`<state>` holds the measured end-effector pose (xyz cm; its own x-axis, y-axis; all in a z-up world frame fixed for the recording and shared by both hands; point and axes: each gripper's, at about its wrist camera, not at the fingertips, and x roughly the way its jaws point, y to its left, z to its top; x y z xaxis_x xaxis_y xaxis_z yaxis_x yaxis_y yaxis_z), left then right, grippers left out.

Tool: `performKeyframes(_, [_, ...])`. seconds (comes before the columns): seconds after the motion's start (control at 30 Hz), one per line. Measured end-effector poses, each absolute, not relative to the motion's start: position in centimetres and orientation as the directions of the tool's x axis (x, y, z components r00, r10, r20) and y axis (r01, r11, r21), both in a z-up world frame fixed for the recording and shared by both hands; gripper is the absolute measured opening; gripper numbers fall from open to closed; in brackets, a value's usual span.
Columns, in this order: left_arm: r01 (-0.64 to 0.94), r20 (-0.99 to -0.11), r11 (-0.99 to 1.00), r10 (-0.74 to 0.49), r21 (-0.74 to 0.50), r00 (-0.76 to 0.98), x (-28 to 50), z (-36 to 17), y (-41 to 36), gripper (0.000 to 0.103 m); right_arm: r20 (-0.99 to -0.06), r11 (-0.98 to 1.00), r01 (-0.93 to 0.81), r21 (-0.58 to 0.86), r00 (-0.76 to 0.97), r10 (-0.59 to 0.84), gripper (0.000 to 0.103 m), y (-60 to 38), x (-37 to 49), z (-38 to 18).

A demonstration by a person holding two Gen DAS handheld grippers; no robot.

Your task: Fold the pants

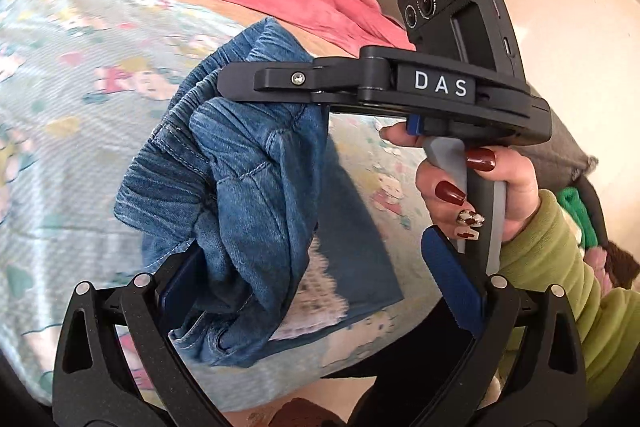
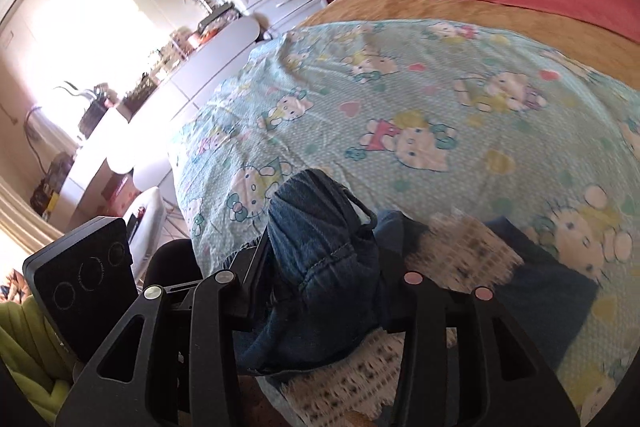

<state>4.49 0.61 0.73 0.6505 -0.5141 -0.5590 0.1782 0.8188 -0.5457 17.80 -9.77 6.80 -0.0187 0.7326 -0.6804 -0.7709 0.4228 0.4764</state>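
A: Left wrist view first: the jeans (image 1: 248, 183) hang bunched above the cartoon-print sheet (image 1: 80, 115). The left gripper (image 1: 320, 267) is spread wide; denim lies against its left finger (image 1: 182, 275), the right blue pad (image 1: 452, 275) is bare. The right gripper (image 1: 280, 83), held by a hand (image 1: 480, 187), pinches the waistband.

B: Right wrist view agrees: right gripper (image 2: 320, 267) is clamped on the jeans (image 2: 320, 259), lifted over the sheet (image 2: 400, 87).

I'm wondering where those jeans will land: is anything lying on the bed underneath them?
Yes. A flat dark blue cloth with a pale checked patch lies on the sheet just below the hanging jeans, which the right gripper holds.
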Motion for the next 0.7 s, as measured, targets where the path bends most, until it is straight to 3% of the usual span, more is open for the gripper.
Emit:
performKeyframes(0.17, [0.218,-0.593,0.825,-0.535,-0.522,0.602,5.7,0.6,-3.3,0.094,-0.659,0.463,-0.720,0.517,0.011,0.752,0.043,-14.8,18.6,5.6])
performKeyframes(0.2, [0.224,-0.601,0.824,-0.539,-0.520,0.590,5.7,0.9,-3.3,0.094,-0.660,0.473,-0.711,0.520,0.017,0.751,0.052,-15.6,18.6,5.4])
performKeyframes(0.23, [0.229,-0.608,0.823,-0.545,-0.520,0.577,5.8,0.6,-4.2,0.094,-0.661,0.493,-0.693,0.527,0.031,0.750,0.072,-16.9,18.9,5.0])
performKeyframes(0.27, [0.240,-0.617,0.820,-0.554,-0.519,0.558,5.9,0.2,-5.0,0.094,-0.657,0.510,-0.670,0.539,0.044,0.753,0.079,-18.4,19.2,4.6])
performKeyframes(0.57, [0.294,-0.675,0.836,-0.548,-0.463,0.494,5.8,-1.2,-8.9,0.094,-0.689,0.606,-0.623,0.495,0.144,0.710,0.080,-23.2,17.7,2.5])
performKeyframes(0.7, [0.292,-0.676,0.833,-0.553,-0.471,0.487,5.2,-1.1,-7.9,0.094,-0.801,0.715,-0.622,0.320,0.225,0.555,0.079,-22.0,17.6,1.1])
